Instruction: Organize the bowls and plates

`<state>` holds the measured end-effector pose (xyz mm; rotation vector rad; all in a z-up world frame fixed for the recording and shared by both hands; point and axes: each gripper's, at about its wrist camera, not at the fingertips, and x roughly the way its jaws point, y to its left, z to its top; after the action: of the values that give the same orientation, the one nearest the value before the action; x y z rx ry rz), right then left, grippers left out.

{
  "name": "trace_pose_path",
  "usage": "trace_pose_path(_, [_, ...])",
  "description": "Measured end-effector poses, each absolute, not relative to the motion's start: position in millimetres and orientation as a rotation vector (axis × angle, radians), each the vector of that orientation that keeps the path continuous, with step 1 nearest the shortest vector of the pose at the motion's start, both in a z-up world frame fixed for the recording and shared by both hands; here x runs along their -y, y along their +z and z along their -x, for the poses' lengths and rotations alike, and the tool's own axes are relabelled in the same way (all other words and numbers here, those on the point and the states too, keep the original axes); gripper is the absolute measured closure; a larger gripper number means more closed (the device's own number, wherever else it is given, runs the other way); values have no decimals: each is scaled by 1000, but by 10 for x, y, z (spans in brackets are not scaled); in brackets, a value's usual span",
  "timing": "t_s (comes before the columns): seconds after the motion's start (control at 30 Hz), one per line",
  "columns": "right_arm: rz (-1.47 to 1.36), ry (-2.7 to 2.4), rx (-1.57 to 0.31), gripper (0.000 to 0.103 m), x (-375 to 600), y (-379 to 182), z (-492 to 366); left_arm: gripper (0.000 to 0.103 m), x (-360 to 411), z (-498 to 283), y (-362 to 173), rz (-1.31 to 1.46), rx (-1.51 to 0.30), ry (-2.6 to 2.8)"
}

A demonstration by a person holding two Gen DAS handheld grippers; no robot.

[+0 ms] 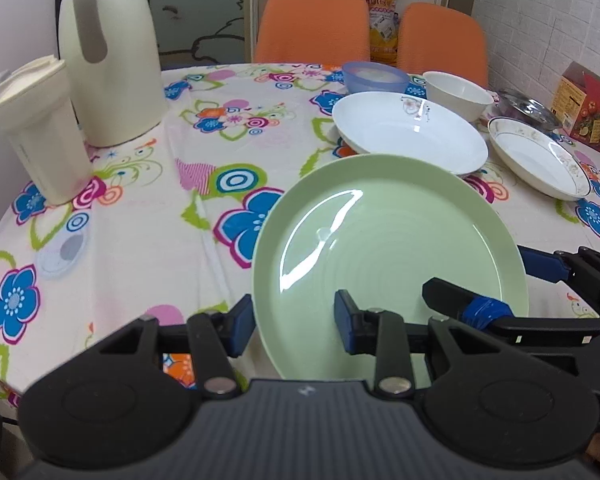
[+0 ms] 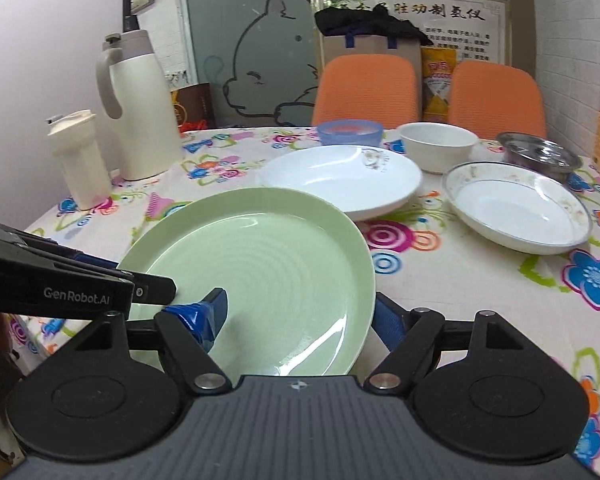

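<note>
Left tongs: fingers straddling the near-left rim of the green plate, one inside the dish, one outside; spread wide, can't tell if really pinching yet.
Right tongs: same deal on the near-right rim, inner finger on the plate floor, outer one just past the edge; gap looks open, real contact not clear.
Why two-handed: probably to keep a wide, slick plate level, since a one-sided rim pinch would tip it.
Green plate: nearest the table edge, far rim overlapping the white plate; looks tilted or lifted, hard to say which.
Other dishes: rimmed plate off to the right, white bowl, blue bowl and steel bowl behind, all unstacked.
Guess at step: early, plates likely to go on plates, bowls in bowls.
Clutter: jug and tumbler at far left on the floral cloth, well apart from the dishes.
</note>
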<state>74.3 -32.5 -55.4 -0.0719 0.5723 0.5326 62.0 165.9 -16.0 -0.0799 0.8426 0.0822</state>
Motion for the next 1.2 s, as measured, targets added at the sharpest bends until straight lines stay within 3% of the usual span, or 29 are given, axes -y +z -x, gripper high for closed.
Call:
trace_pose_path(0.43, [86, 513, -629, 37, 212, -693, -1004, 69, -1594, -961, -302, 107, -840, 44])
trace_pose_path(0.47, [79, 514, -635, 36, 227, -695, -1026, 63, -1608, -969, -308, 121, -839, 38])
trace_pose_path(0.5, [66, 517, -641, 36, 252, -696, -1040, 37, -1628, -974, -311, 130, -844, 39])
trace_pose_path(0.53, [53, 522, -643, 36, 278, -696, -1053, 22, -1653, -959, -302, 138, -832, 44])
trace_pose_path(0.57, [56, 531, -653, 35, 284, -688, -1061, 19, -1688, -940, -280, 139, -815, 55])
trace_pose_path(0.8, [24, 519, -615, 36, 629, -449, -1125, 19, -1960, -1303, 45, 130, -735, 47])
trace_pose_path(1.2, [103, 472, -631, 35, 449, -371, -2555, 19, -1973, -2496, -61, 134, -821, -18])
